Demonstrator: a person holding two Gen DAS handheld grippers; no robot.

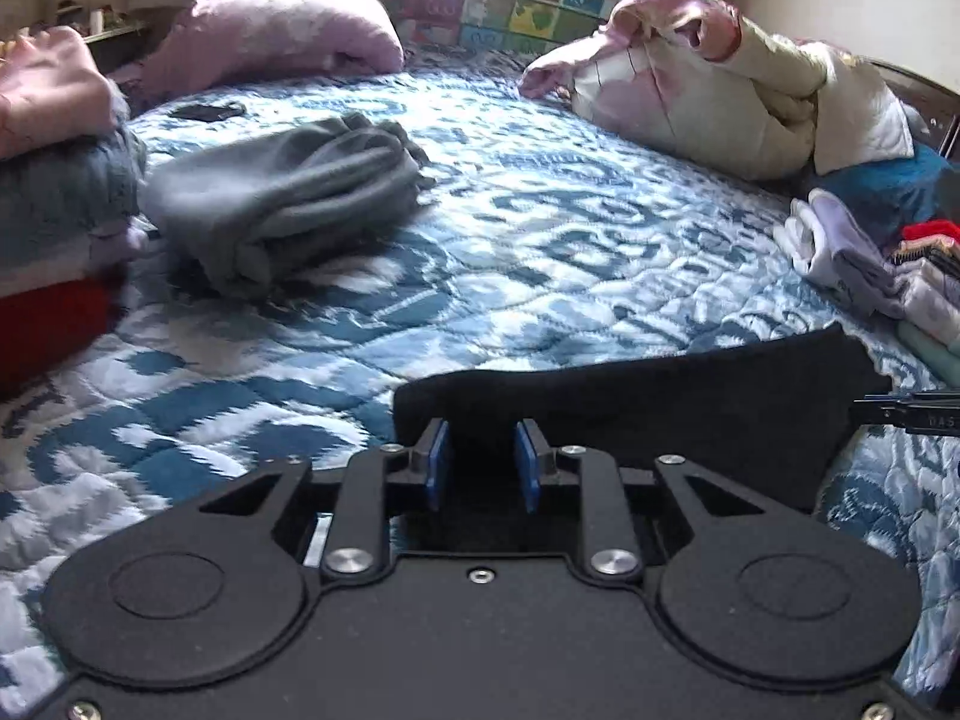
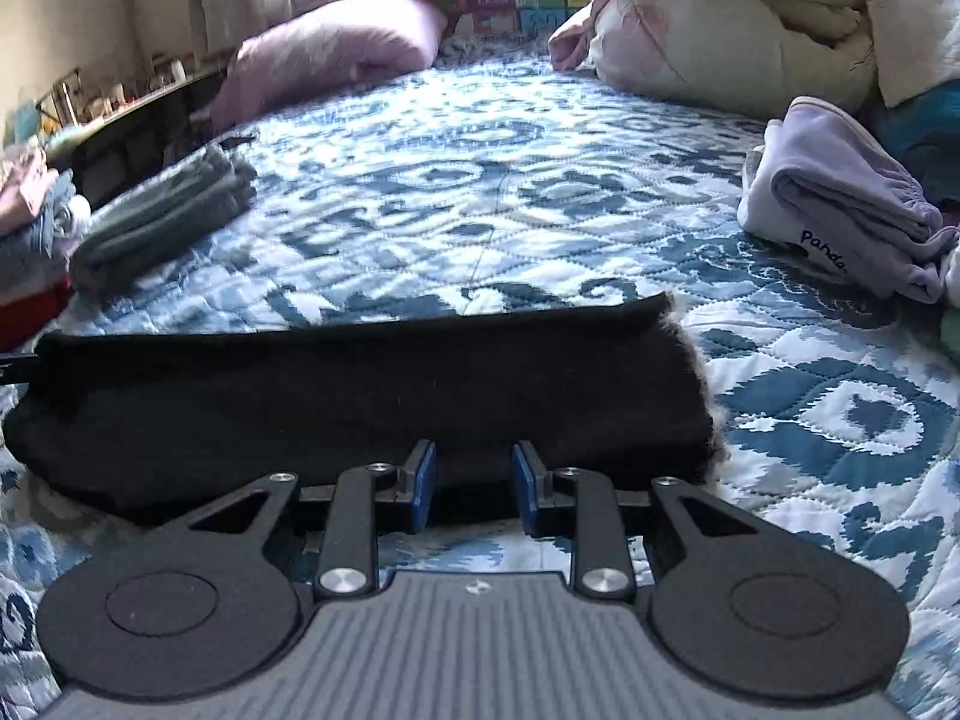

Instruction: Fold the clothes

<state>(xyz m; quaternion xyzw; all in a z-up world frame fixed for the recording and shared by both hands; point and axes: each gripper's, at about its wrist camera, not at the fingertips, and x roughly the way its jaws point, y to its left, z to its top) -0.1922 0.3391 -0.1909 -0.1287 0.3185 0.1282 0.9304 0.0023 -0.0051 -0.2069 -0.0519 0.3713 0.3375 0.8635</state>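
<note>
A black garment [image 1: 660,402] lies folded on the blue patterned quilt [image 1: 540,228], close in front of both grippers. It also shows in the right wrist view [image 2: 360,396] as a long flat band. My left gripper [image 1: 483,465] has its blue pads a hand's width apart around the garment's left end. My right gripper [image 2: 471,483] has its pads apart at the garment's near edge, right of middle. The right gripper's tip [image 1: 912,411] shows at the garment's right end in the left wrist view.
A folded grey garment [image 1: 282,192] lies left of centre. A stack of folded clothes [image 1: 54,192] sits at far left. Folded lilac clothes [image 2: 840,204] sit at right. A pink pillow [image 1: 282,30] and bundled duvet [image 1: 720,84] lie at the far end.
</note>
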